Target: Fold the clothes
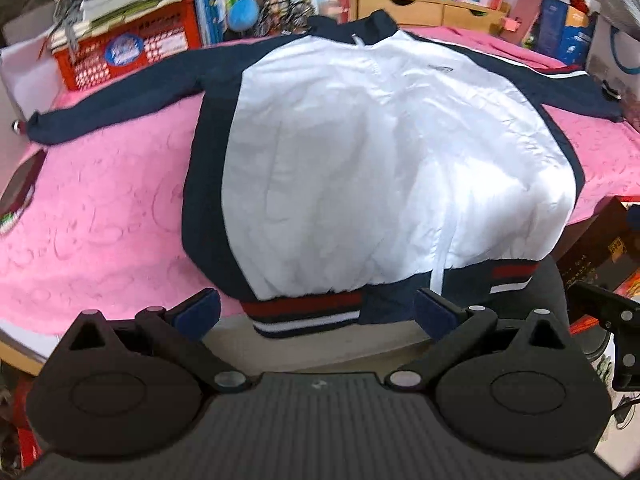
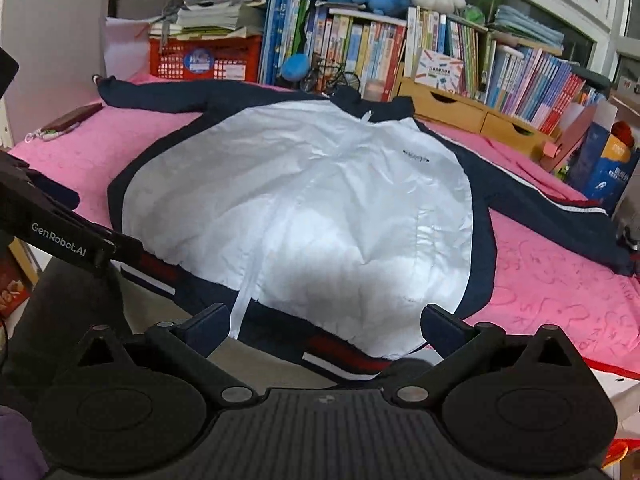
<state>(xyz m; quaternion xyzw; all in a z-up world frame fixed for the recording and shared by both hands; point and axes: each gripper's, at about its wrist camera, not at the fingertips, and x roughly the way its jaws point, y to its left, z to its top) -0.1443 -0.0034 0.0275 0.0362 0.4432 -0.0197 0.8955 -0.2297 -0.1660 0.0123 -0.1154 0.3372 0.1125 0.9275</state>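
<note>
Both grippers, left gripper (image 1: 316, 312) and right gripper (image 2: 326, 330), hover with jaws spread and empty above the hem of the white-and-navy jacket (image 1: 380, 152), which lies flat, sleeves outstretched, on the pink blanket (image 1: 100, 220).

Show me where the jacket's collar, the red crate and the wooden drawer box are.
jacket collar (image 1: 384, 26), left wrist view, on the navy neck band.
red crate (image 2: 204, 58), right wrist view, on its front wall.
wooden drawer box (image 2: 444, 106), right wrist view, on a drawer front.

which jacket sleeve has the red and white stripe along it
The sleeve stretching toward the wooden drawers; the other sleeve, by the red crate, is plain navy.
</note>
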